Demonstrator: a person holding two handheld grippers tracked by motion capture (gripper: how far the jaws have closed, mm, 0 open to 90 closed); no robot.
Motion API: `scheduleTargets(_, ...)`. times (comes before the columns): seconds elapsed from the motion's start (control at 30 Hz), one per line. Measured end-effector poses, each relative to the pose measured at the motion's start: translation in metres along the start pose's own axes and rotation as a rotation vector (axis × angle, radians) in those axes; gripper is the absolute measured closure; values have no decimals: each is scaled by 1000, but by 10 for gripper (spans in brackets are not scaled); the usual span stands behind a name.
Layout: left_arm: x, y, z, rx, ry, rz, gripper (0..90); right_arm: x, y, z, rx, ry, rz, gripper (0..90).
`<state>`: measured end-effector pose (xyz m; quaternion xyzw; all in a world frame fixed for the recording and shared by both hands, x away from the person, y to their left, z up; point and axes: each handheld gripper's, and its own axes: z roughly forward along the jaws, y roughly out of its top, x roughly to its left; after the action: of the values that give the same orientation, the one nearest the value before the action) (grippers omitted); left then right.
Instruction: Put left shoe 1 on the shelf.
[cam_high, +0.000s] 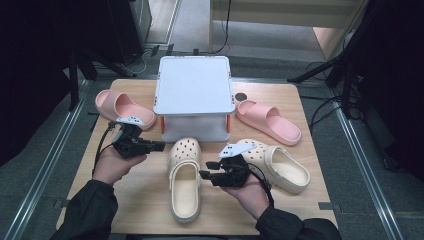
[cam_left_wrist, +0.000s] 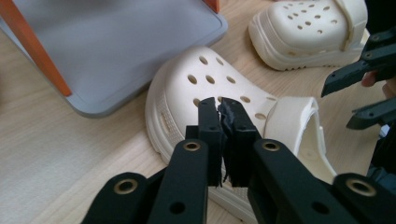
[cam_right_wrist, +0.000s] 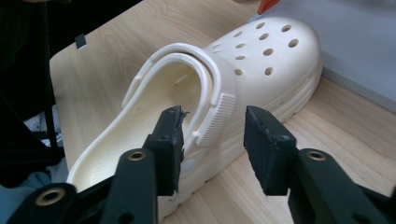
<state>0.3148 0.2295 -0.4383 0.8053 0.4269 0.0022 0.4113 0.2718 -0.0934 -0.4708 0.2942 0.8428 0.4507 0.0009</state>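
A cream perforated foam clog (cam_high: 184, 177) lies on the wooden bench (cam_high: 145, 200) near the middle of its near edge, toe pointing toward the far edge and almost reaching the base of a grey square-topped plastic stand with orange legs (cam_high: 194, 85) that occupies the middle of the far half. The right hand-held gripper (cam_high: 206, 169) sits just beside the clog's right flank, held in the person's right hand (cam_high: 247, 192). In the right gripper view its jaws are spread apart, with the ribbed end of the clog's heel strap (cam_right_wrist: 215, 119) lying between them; whether either pad touches the strap or the sidewall cannot be told. The left hand-held gripper (cam_high: 159, 145), in the left hand (cam_high: 114, 162), is near the clog's toe on the left side, pointing toward it. In the left gripper view its jaws are pressed together with nothing between them, the clog's holed toe just beyond their tips.

A second cream perforated clog (cam_high: 277, 165) lies toward the right edge, angled, behind the right hand. A pink foam slide sandal (cam_high: 122, 107) rests near the far left corner, and a matching pink slide (cam_high: 267, 120) lies to the right of the stand.
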Motion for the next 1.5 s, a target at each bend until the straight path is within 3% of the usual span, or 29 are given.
scheduleTargets(0.17,5,16,-15,-1,5,6,879,1,0,1,11,1,47,482)
scheduleTargets(0.37,7,43,-35,-15,3,21,878,7,0,3,3,-29,68,392)
scheduleTargets(0.53,11,59,-42,-33,-8,13,880,14,-2,9,13,-47,89,358)
scheduleTargets(0.63,15,66,-43,-37,9,12,889,17,-4,13,23,-53,89,356)
scheduleTargets(0.83,21,84,-37,-24,35,21,886,19,-6,20,44,-68,112,357)
scheduleTargets(0.9,23,89,-33,-41,44,20,885,19,-8,25,53,-58,121,365)
scheduleTargets(1.07,24,100,-24,-54,53,46,885,18,-12,36,70,-83,142,366)
scheduleTargets(1.2,32,101,-13,-32,67,49,885,20,-10,44,71,-107,151,378)
scheduleTargets(1.3,38,99,-10,-35,49,41,880,21,-10,51,84,-132,150,414)
scheduleTargets(1.37,40,97,-10,-46,41,38,880,20,-9,53,97,-167,110,486)
scheduleTargets(1.4,41,97,-10,-47,36,32,881,19,-9,52,102,-167,102,493)
scheduleTargets(1.5,42,96,-9,-52,28,35,885,13,-8,51,109,-128,141,526)
